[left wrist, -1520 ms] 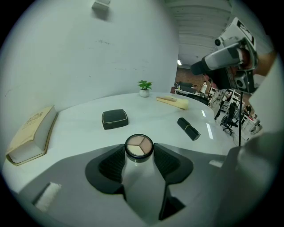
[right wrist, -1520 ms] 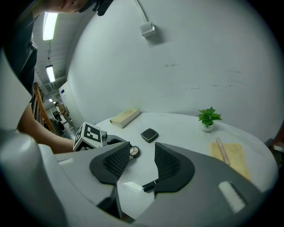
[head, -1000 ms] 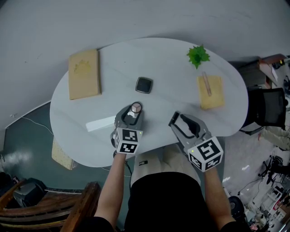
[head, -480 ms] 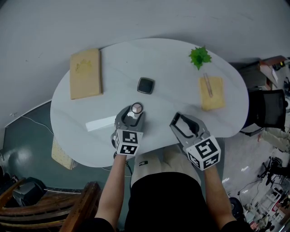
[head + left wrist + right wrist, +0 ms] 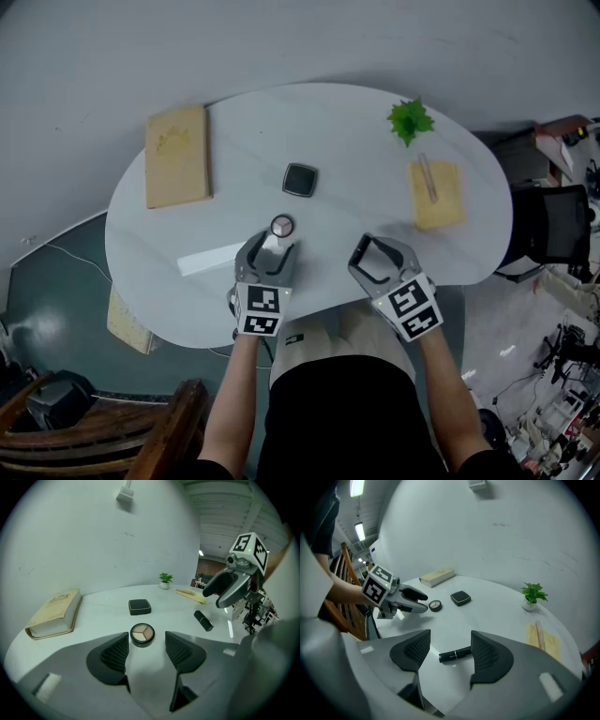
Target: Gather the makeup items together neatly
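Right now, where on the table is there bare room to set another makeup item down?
Bare table lies between the book and black compact, and between compact and yellow mat. The near edge is crowded: eyeshadow pot, lipstick.

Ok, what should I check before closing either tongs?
1. Right tongs open: ok. They have just been opening; the lipstick lies between them, ungripped.
2. Lipstick lined up for a side grip: not ok. It lies crosswise, spanning the gap.
3. Left tongs open: ok. They have just been opening; the eyeshadow pot sits at their tips, ungripped.
4. Table between eyeshadow pot and black compact bare: ok.
5. Items gathered: not ok, all three apart.
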Tool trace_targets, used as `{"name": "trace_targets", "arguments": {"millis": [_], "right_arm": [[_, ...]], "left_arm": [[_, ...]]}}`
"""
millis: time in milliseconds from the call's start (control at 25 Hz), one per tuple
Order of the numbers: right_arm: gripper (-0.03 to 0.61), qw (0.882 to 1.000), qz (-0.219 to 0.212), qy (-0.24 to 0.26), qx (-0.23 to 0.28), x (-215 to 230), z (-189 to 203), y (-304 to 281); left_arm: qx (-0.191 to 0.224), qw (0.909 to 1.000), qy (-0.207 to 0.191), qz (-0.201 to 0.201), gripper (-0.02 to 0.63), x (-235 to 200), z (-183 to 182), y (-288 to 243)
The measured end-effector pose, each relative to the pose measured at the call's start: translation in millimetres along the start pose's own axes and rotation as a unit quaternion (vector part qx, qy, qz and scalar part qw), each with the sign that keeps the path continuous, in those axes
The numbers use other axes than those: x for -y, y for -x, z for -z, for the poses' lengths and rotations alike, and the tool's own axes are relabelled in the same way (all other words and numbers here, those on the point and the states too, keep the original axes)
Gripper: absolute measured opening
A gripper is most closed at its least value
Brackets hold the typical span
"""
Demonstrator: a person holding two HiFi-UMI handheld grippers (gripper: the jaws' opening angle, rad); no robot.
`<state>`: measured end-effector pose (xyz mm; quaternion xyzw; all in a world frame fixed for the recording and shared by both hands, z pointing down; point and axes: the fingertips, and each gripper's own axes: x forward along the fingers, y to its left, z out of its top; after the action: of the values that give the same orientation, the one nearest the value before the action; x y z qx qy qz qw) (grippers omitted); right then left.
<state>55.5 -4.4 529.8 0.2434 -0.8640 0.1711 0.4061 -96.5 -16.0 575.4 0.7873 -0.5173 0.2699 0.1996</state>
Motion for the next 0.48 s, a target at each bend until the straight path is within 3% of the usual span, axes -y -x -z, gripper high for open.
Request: {"name": "trace_targets", "arguments": {"millis": [480], "right_arm": [[0.322,0.991,-0.01,0.075,-0.112,7,45,-35]], "left_arm": [[0.006,0.9999,-0.004,0.009,0.241,12,-2,15]]}}
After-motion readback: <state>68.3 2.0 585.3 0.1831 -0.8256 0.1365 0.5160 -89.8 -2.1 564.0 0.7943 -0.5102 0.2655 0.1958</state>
